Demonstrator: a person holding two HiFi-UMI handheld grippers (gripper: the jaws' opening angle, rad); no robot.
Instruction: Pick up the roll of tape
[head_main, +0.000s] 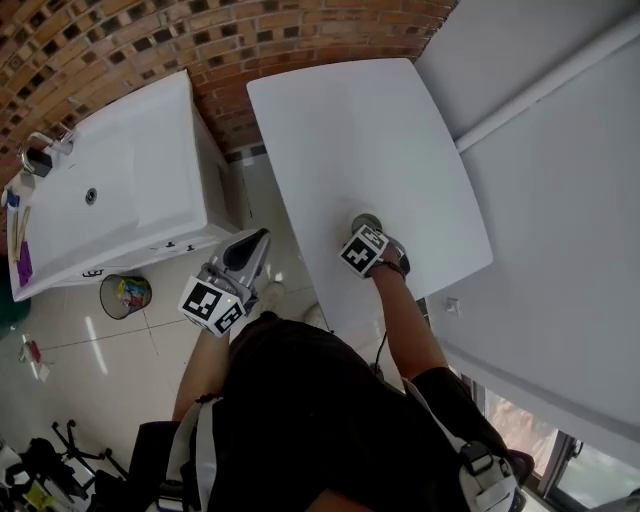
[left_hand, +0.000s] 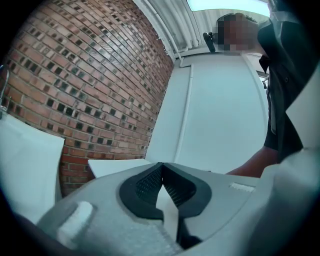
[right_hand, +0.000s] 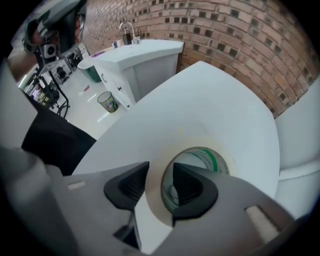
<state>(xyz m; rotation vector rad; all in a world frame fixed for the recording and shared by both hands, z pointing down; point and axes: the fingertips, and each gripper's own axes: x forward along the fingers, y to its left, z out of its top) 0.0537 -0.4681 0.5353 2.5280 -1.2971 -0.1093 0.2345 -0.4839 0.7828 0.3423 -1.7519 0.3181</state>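
On the table (right_hand: 210, 100), roll of tape (right_hand: 152, 196) lies flat; hole upward.

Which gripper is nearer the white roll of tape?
Right: the right gripper, jaws apart, straddles the wall of the roll of tape; the left gripper hovers beside the white table.

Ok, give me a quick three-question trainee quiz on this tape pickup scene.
1. True or false: the left gripper holds the roll of tape.
2. The jaws of the right gripper stand: A shut tight, B apart astride the roll's wall, C well clear of the roll?
3. Fill in: the roll lies on the white ____.
Key: 1 false; 2 B; 3 table.
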